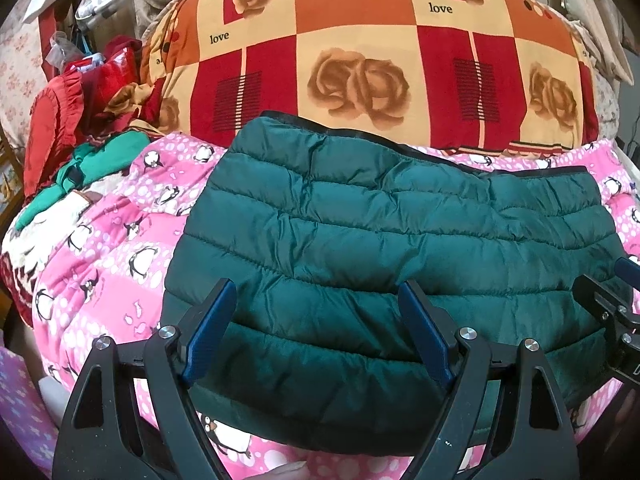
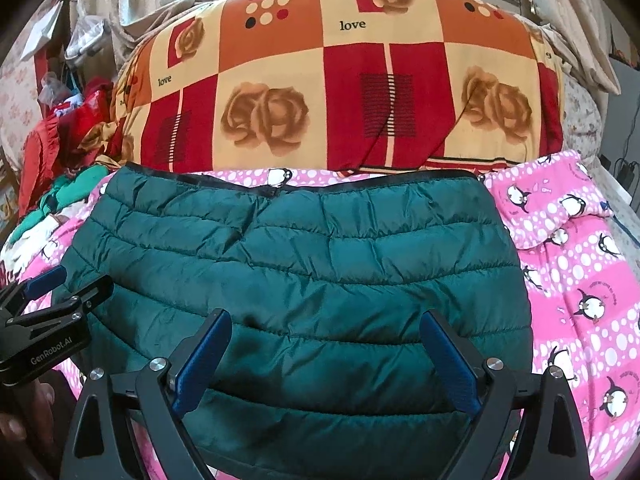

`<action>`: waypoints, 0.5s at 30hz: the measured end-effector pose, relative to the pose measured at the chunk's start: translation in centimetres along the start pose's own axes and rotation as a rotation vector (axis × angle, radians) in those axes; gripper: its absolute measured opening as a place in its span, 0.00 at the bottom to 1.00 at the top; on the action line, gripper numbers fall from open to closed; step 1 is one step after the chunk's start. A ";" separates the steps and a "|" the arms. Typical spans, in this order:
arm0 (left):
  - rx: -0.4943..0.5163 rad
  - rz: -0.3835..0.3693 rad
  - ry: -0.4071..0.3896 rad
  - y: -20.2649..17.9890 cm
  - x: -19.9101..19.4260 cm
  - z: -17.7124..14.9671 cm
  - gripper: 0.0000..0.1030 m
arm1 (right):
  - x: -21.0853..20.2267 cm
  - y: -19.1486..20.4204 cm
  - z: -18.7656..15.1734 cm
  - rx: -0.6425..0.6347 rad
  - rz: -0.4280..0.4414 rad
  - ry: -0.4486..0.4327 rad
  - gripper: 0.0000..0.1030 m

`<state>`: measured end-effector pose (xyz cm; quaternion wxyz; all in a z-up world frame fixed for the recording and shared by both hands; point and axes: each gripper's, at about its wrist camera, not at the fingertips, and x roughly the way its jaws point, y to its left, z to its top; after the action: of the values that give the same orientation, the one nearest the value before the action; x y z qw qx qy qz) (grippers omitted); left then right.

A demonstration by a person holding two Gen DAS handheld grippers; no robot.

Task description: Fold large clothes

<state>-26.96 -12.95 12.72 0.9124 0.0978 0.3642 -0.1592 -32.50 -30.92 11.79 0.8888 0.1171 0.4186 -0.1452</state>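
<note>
The folded green quilted puffer jacket point(image 1: 384, 240) is being hovered over by the left gripper point(image 1: 316, 320) and right gripper point(image 2: 324, 344), jaws spread wide, nothing held.

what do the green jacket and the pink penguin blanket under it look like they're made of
Green jacket: looks like thin nylon or polyester shell over puffy fill, judging by its slight sheen, fine crinkles and stitched horizontal channels.
Pink penguin blanket: seems soft fleece or flannel, matte and fuzzy, with no shine and rounded folds. The exact fibre of either cannot be told.
</note>
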 end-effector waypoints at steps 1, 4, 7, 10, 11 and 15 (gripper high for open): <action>0.000 0.001 0.000 0.0 0.0 0.0 0.81 | 0.1 -0.1 0.0 0.002 0.001 0.002 0.91; -0.002 -0.001 0.000 0.0 0.0 0.0 0.81 | 0.2 -0.2 0.0 0.004 0.003 0.005 0.91; 0.000 0.000 0.003 -0.1 0.1 0.0 0.81 | 0.3 -0.2 0.0 0.002 -0.002 0.007 0.91; -0.003 -0.003 0.009 -0.2 0.4 0.1 0.81 | 0.4 -0.2 0.1 -0.001 -0.005 0.008 0.91; -0.004 -0.004 0.012 -0.2 0.4 0.1 0.81 | 0.4 -0.2 0.1 -0.003 -0.007 0.009 0.91; -0.006 -0.008 0.015 -0.3 0.6 0.1 0.81 | 0.6 -0.3 0.2 -0.005 -0.015 0.008 0.91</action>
<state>-26.61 -13.39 12.42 0.9093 0.0947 0.3718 -0.1612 -32.12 -31.31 11.45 0.8863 0.1124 0.4235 -0.1502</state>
